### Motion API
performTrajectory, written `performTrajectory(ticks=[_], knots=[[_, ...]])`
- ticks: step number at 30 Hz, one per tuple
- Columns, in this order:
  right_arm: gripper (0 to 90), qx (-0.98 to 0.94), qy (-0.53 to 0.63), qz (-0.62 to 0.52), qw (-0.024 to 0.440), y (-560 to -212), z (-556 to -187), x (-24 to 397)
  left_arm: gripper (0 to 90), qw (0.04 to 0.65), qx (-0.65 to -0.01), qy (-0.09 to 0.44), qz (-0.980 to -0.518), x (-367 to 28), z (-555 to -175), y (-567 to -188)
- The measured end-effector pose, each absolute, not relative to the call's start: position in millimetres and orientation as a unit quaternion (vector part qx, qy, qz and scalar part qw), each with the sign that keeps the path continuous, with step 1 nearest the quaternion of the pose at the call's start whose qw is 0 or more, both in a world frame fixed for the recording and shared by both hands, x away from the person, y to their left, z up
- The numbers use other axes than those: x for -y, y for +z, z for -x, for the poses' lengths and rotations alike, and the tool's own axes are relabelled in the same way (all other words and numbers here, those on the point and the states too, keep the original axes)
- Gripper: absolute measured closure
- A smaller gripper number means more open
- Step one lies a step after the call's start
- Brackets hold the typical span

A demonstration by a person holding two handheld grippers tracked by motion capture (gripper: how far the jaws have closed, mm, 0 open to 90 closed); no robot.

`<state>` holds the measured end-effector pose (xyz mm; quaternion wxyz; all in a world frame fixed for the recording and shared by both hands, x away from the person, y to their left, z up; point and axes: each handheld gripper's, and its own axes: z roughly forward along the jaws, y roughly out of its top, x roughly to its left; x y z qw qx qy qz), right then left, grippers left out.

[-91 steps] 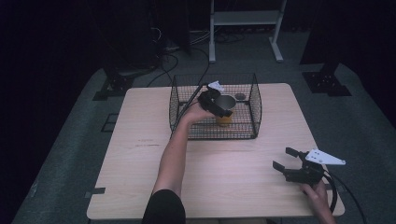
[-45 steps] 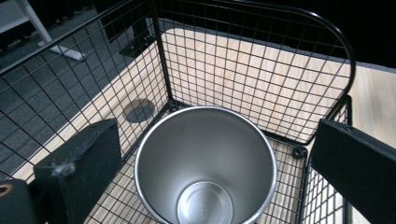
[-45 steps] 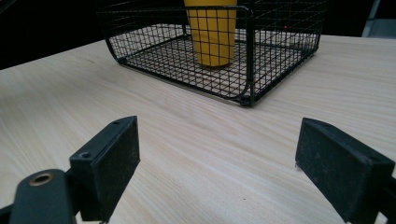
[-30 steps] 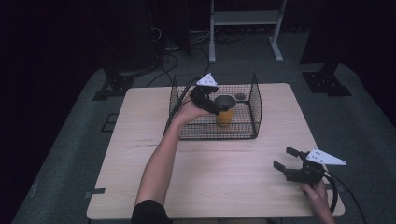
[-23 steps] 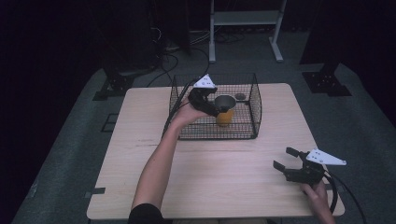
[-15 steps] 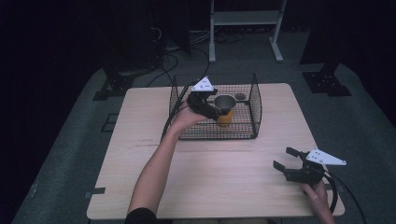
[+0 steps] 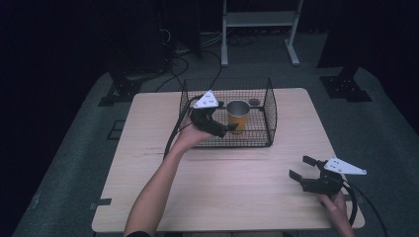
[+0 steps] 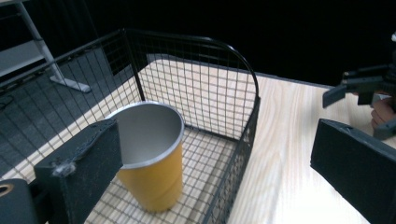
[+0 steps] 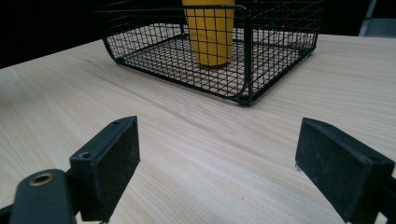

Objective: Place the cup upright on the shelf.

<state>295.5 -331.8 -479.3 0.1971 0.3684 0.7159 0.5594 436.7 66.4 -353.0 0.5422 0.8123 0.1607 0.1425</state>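
Left tool [image 7: 223, 129] is hanging over the near edge of the wire basket [image 7: 271, 116], jaws spread wide with nothing between them, one jaw just beside the yellow cup [image 7: 237, 115] but not squeezing it. The cup's standing upright on the basket floor, so I'd guess it's been dropped off there and the hand is clear of it. Right tool [image 7: 302, 168] sits parked low on the bench [image 7: 222, 187], jaws wide apart too, well away from the basket, probably just keeping out of the way.

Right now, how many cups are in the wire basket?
1: a yellow metal cup stands upright in the wire basket, beside the open left hand-held gripper. A small dark object near the back wall is unclear.
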Motion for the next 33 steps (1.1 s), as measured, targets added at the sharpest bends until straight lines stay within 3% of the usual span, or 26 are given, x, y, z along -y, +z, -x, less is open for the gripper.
performTrajectory(ticks=[23,33], knots=[[12.8,-0.715,0.56,-0.37,0.196,-479.4,-295.8,332.2,1.6,0.549,-0.182,0.164,-0.799,-115.7,-381.8,-375.9],[12.8,-0.717,0.558,-0.368,0.198,-479.3,-295.2,331.3,1.5,0.572,-0.187,0.181,-0.778,-131.6,-335.0,-395.7]])
